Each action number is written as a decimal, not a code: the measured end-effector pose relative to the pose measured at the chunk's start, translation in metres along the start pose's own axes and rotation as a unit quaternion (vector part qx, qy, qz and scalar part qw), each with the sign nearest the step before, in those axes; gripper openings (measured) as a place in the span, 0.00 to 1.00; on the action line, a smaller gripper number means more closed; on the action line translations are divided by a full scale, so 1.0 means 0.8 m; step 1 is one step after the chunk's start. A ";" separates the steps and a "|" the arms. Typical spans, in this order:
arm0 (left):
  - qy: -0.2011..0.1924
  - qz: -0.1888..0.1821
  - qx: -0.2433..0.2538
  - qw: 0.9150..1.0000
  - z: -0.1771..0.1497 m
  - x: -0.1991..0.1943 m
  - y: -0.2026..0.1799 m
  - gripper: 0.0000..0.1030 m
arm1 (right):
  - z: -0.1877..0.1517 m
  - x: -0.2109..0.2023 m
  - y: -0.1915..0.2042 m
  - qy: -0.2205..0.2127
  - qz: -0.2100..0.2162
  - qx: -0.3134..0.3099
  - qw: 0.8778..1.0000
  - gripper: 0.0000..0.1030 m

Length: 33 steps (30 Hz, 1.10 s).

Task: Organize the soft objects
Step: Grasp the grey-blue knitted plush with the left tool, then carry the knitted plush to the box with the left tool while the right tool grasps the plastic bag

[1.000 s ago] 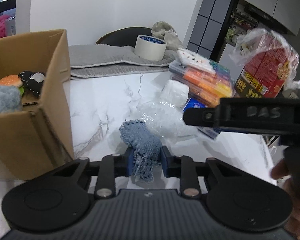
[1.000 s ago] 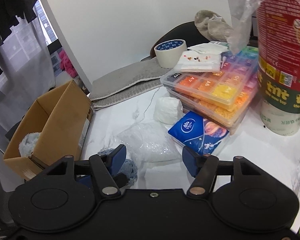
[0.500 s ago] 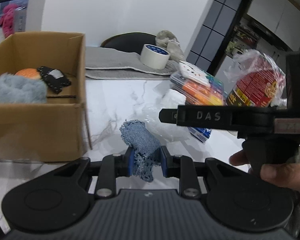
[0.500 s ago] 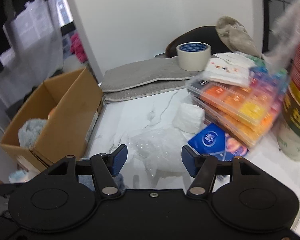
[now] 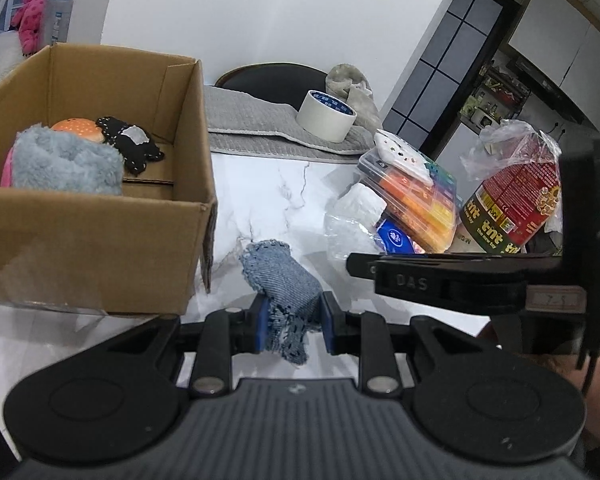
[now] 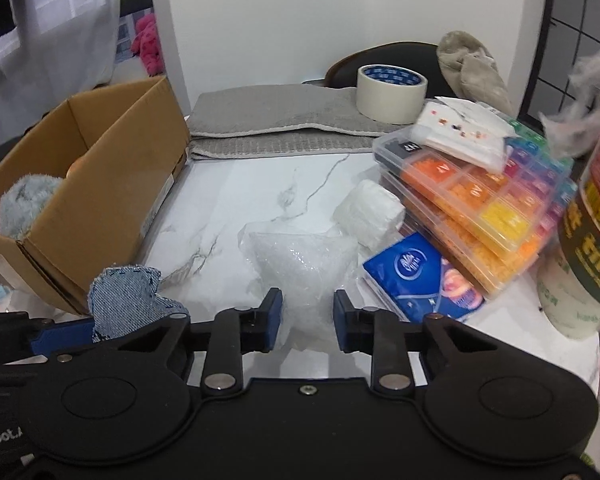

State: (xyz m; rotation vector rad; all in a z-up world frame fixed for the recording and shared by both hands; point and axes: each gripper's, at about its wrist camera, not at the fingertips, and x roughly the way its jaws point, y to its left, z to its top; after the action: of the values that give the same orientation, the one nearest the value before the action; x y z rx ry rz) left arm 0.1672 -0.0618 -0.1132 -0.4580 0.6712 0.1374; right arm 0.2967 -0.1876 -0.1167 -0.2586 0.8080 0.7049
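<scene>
White marble with grey veins makes up the surface [image 5: 268, 184], set against a plain white wall. At the far left stands an open cardboard box [image 5: 100, 240]; inside it lie a fluffy grey-blue plush [image 5: 68, 164], an orange burger-shaped toy [image 5: 78, 130] and a black fabric piece with white stitching [image 5: 134, 146]. Just right of the box, the left gripper [image 5: 292, 322] is clamped on a frayed denim patch [image 5: 282, 280], which sticks up and forward from between the blue pads, close to the box's near corner. In the right wrist view the same denim patch [image 6: 128, 304] shows at the lower left, beside the box [image 6: 100, 184]. Behind it, a folded grey towel [image 6: 276, 120] carries a roll of tape [image 6: 390, 94]. The right gripper [image 6: 308, 320] has its fingers apart with nothing between them, hovering over a crumpled clear plastic bag [image 6: 304, 264] on the marble. Further right sit a white wad [image 6: 370, 212], a blue tissue packet [image 6: 420, 276], stacked bead organizers [image 6: 480, 200] and a red-labelled tub [image 6: 592, 240] at the edge.
</scene>
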 end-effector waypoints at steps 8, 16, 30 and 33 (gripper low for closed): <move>0.000 -0.019 0.007 1.000 -0.002 -0.012 -0.004 0.25 | -0.008 -0.034 -0.002 -0.016 -0.007 0.024 1.000 0.22; -0.004 -0.040 0.020 0.999 -0.001 -0.035 -0.012 0.25 | -0.007 -0.072 0.010 -0.034 -0.014 0.027 0.999 0.22; 0.006 -0.073 0.099 0.992 0.025 -0.083 -0.020 0.25 | -0.002 -0.137 0.037 -0.071 -0.027 0.031 0.997 0.22; 0.011 -0.075 0.126 0.989 0.034 -0.091 -0.019 0.25 | 0.002 -0.144 0.045 -0.077 -0.027 0.032 0.996 0.22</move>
State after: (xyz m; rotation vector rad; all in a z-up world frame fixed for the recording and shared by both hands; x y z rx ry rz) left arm 0.1300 -0.0617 -0.0435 -0.2660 0.6637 -0.0938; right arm 0.2181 -0.2153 -0.0290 -0.1651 0.6731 0.6383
